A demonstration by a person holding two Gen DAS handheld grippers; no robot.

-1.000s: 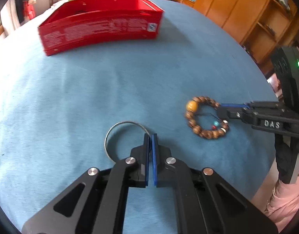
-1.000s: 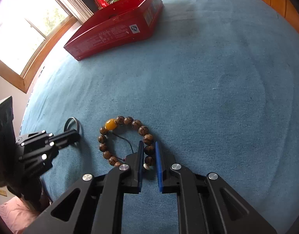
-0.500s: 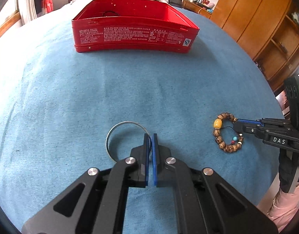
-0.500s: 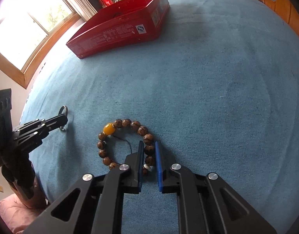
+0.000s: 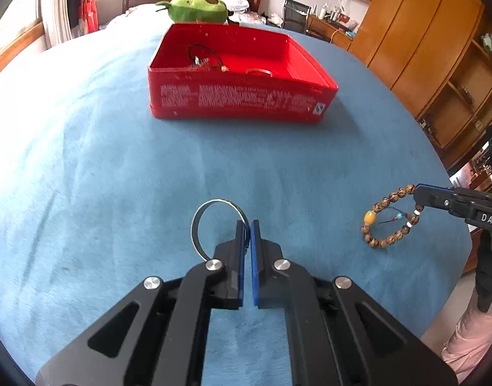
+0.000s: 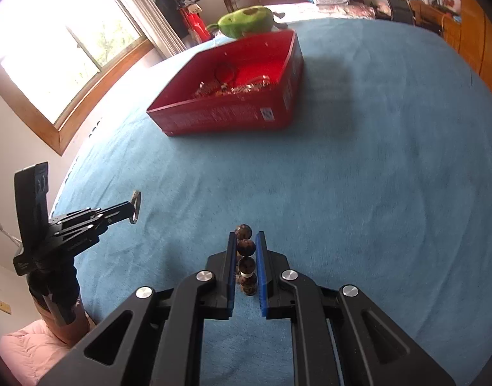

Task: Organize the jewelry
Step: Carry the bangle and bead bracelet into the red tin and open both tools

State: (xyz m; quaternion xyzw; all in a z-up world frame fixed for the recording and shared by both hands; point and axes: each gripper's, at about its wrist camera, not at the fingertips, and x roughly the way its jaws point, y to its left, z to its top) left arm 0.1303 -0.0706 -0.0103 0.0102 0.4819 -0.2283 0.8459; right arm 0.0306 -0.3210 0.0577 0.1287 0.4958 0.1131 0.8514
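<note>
My left gripper (image 5: 247, 225) is shut on a thin silver bangle (image 5: 199, 222), which stands up off the blue tablecloth (image 5: 101, 177). My right gripper (image 6: 247, 236) is shut on a brown wooden bead bracelet (image 6: 246, 247); in the left wrist view the bracelet (image 5: 379, 222) hangs from the right gripper (image 5: 417, 194), with one amber bead low on its left. An open red tin box (image 5: 242, 96) sits farther back on the table and holds several jewelry pieces. In the right wrist view the left gripper (image 6: 133, 212) shows at the left with the bangle (image 6: 136, 207) edge-on.
A green plush toy (image 5: 197, 8) lies behind the red box (image 6: 226, 119). Wooden cabinets (image 5: 438, 48) stand to the right and a window (image 6: 53, 48) to the left. A person's pink sleeve (image 6: 24, 350) shows at the near table edge.
Both grippers have risen with their pieces: the bangle and the bead bracelet have come up off the cloth. Both views have swung toward the red box, whose inside now shows.
</note>
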